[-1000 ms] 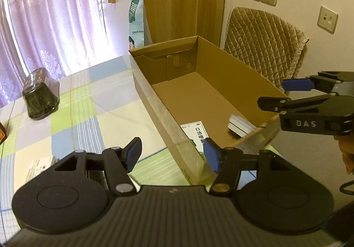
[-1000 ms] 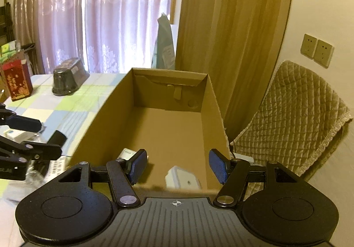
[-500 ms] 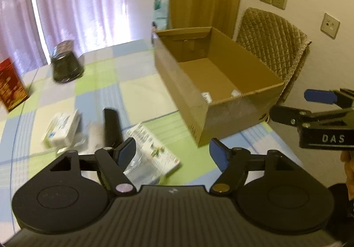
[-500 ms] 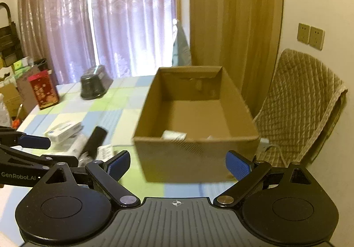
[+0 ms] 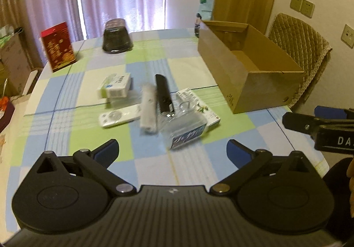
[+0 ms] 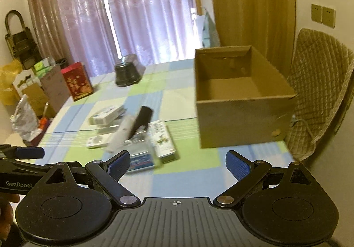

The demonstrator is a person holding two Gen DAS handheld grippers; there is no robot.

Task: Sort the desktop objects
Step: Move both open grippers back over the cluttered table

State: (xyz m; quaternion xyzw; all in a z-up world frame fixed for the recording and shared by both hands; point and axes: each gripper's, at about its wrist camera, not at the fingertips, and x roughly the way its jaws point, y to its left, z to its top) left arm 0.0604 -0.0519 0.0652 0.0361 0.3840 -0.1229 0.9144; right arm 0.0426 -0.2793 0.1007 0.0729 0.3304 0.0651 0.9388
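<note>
- The left tool (image 5: 172, 150) hangs above the checked tabletop (image 5: 66, 96), jaws spread wide, grasping nothing.
- Mid-tabletop lie a white remote (image 5: 119, 116), a white roll (image 5: 148, 112), a black bar (image 5: 162, 93) and a clear packet (image 5: 184, 128), clustered and partly overlapping.
- The cardboard box (image 5: 250, 74) stands further right, apart from them.
- The right tool (image 6: 177, 165) is likewise released and empty.
</note>
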